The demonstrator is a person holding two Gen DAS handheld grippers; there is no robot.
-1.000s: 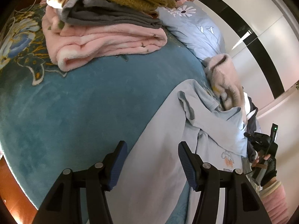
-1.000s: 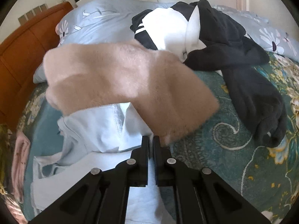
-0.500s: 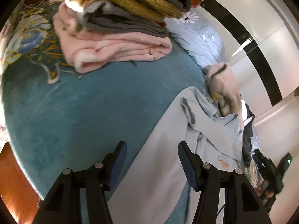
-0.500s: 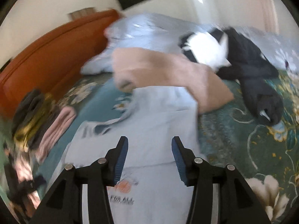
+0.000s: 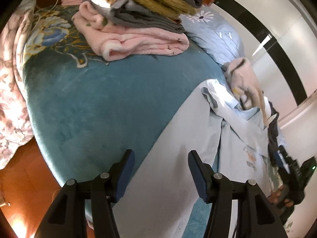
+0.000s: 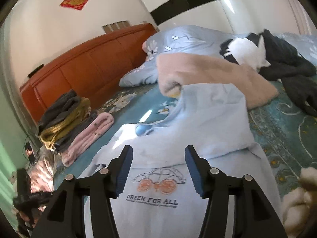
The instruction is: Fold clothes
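Bare blanket point(image 5: 95, 107) beside folded stack point(image 5: 138, 25)

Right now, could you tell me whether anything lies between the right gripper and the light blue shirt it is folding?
Nothing visible does: the right gripper, jaws just opened and empty, hovers directly over the light blue shirt. However, a beige fleece garment drapes over the shirt's far end.

Light: daylight is flooding in, glaring on the pale shirt point(image 6: 208, 119) | Edges: bending, darkening | Blur: slightly smearing
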